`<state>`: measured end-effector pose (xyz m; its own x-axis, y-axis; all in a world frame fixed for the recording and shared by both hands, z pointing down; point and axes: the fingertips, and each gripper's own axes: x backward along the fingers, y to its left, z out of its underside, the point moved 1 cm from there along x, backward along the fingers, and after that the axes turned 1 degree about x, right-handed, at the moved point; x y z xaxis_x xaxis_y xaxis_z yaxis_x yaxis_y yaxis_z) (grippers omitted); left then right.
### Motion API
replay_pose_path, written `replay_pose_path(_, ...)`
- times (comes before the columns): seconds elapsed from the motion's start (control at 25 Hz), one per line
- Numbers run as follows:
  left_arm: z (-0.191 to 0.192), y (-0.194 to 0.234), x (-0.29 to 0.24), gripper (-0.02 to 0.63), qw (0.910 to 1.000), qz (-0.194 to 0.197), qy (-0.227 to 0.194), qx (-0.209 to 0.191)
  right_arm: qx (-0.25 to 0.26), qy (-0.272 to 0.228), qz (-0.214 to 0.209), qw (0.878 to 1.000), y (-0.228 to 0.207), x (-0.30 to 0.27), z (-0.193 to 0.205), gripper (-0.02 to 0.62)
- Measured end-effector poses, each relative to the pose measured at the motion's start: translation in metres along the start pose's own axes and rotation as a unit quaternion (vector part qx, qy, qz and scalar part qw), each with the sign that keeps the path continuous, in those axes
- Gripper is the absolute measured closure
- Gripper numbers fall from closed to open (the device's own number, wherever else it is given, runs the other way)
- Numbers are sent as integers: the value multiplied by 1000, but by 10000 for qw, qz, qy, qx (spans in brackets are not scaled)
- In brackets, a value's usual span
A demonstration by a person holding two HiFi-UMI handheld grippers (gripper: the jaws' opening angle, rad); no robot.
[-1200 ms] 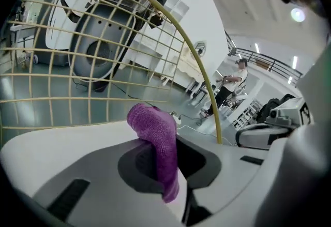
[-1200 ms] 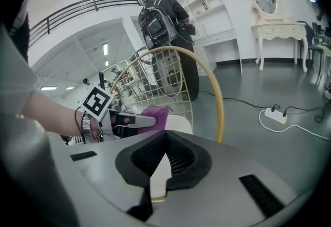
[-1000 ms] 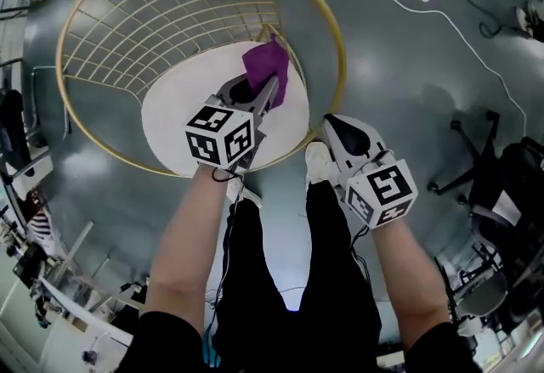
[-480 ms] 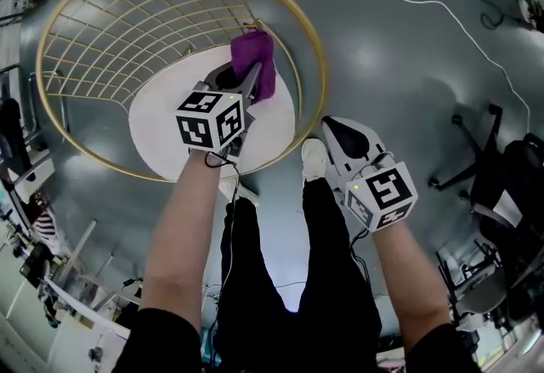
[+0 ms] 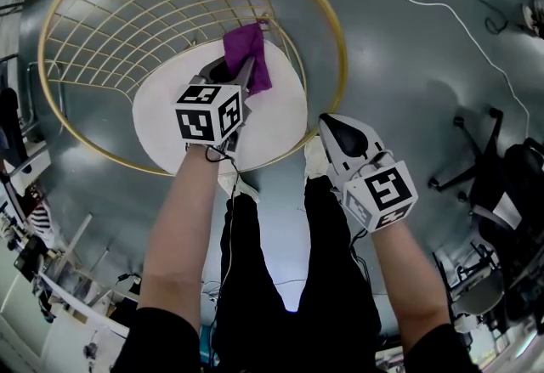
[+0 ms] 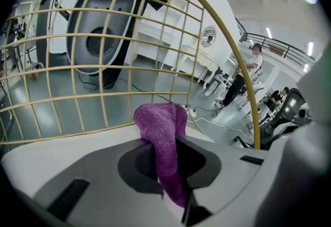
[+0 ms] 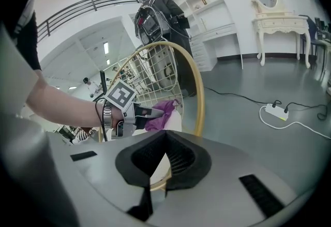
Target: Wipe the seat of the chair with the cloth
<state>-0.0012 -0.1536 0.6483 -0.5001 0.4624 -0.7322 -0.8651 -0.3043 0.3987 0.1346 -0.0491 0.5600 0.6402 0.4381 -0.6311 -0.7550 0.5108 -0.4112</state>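
My left gripper (image 5: 245,74) hides part of the white seat (image 5: 280,121), so I can't tell whether the purple cloth (image 5: 246,53) clenched in its jaws touches it. The cloth sits at the seat's rear edge, by the gold wire chair back (image 5: 127,14). Around it is glossy grey floor (image 5: 399,65). My left forearm reaches forward. The right gripper (image 5: 334,127), closed on nothing, hangs just outside the rim.
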Motion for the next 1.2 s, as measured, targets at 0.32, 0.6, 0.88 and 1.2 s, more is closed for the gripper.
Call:
replay_pose_path(0.32,34,71,31,541,9959,-754,161,466,2,150,-81,9999,20,-15,12,583)
replay_pose_path(0.6,47,112,63,541,9901,-1223,251,638,61,247,-165,9995,44,-33,2,583)
replay_pose_path(0.88,56,137,87,541,9866,-1442,246,721,236,251,-352,9988,64,-60,-7,583)
replay_pose_path(1.2,67,158,114,543,9782,-1698,132,1187,302,333,-476,9979,90,-76,-11,583)
